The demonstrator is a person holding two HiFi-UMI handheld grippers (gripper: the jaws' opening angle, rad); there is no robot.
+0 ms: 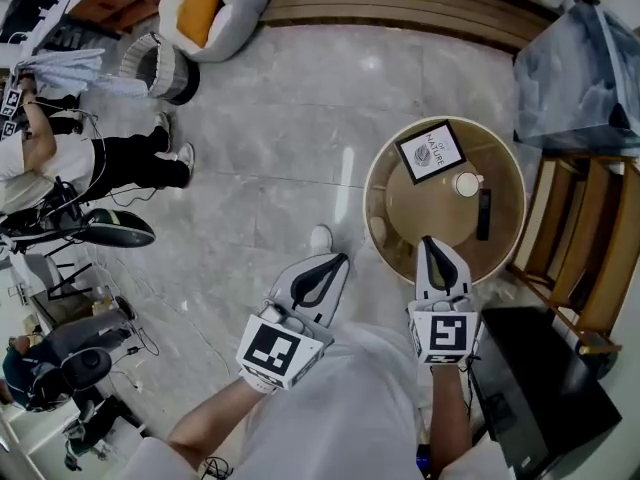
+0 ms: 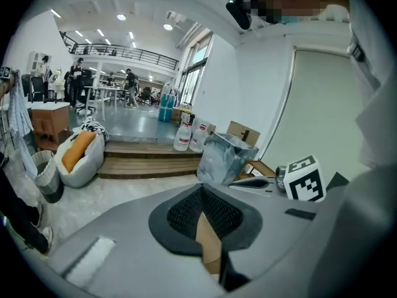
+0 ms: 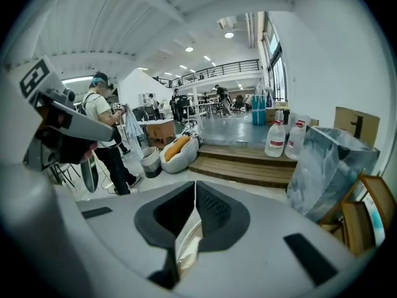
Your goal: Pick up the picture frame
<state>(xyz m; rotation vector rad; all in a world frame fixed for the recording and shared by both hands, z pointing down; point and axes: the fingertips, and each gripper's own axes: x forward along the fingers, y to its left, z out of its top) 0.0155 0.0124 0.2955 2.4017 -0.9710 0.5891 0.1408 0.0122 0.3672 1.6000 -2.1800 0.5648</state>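
The picture frame (image 1: 430, 151), black-edged with a white print, lies flat at the far side of a round wooden tray table (image 1: 512, 238). My right gripper (image 1: 427, 239) hovers over the table's near edge, well short of the frame, with its jaws closed and nothing between them. My left gripper (image 1: 340, 258) is over the floor to the left of the table, jaws also together and empty. In the left gripper view (image 2: 200, 190) and the right gripper view (image 3: 194, 185) the jaws point level across the room, and the frame is out of sight.
On the table also lie a white cup (image 1: 467, 183), a black remote (image 1: 484, 214) and a small white object (image 1: 378, 230). A wooden rack (image 1: 580, 238) and a grey bag (image 1: 575, 78) stand to the right, a black box (image 1: 535, 383) near right. A person (image 1: 60, 158) stands far left.
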